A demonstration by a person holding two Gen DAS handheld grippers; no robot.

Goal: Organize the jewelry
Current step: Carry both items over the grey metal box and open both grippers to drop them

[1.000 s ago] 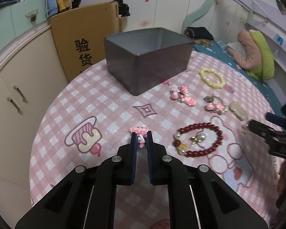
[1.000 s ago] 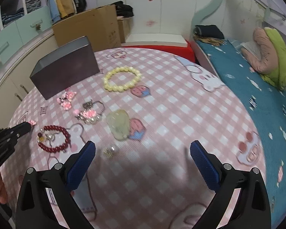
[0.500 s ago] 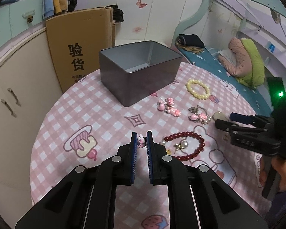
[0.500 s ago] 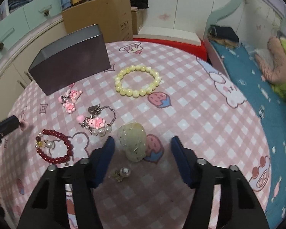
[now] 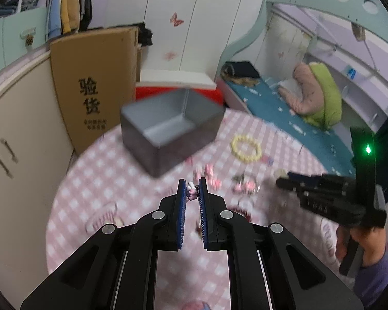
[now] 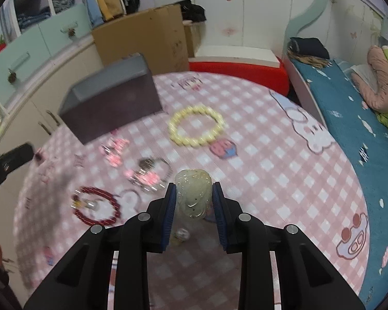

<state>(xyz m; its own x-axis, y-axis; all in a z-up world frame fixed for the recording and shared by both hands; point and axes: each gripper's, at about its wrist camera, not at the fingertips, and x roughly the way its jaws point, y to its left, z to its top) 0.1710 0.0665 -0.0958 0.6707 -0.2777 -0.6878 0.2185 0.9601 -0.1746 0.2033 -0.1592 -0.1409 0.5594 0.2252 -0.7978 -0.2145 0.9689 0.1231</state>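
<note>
At nine o'clock in the right wrist view a grey metal box [image 6: 108, 100], plain-walled and rectangular, stands on the round table [image 6: 266, 160], which is covered in pink-and-white checked cloth with cartoon prints. Below the box, at eight o'clock, lies a ring of dark red beads [image 6: 97, 206]. Just right of it lie small pink charms [image 6: 115, 149] and a silvery chain bracelet with pink pieces [image 6: 148, 174], both blurred. At twelve o'clock from the claw a bracelet of pale yellow round beads [image 6: 196, 125] lies flat in a loop.

The right gripper [image 6: 194, 201] has just been closing its jaws, and its blue ribbed pads now press on both sides of a pale green carved stone pendant [image 6: 193, 193], waxy and rounded, which fills the gap between them. Under it lies a small pearl-like bead [image 6: 182, 233].

In the left wrist view the left gripper [image 5: 192, 193] has its jaws pinched nearly together on a tiny pink figure charm [image 5: 191, 192], held at the fingertips above the cloth. The open box [image 5: 168, 129] stands at twelve o'clock of it, well apart. A cardboard carton [image 5: 95, 82] leans at ten o'clock.
</note>
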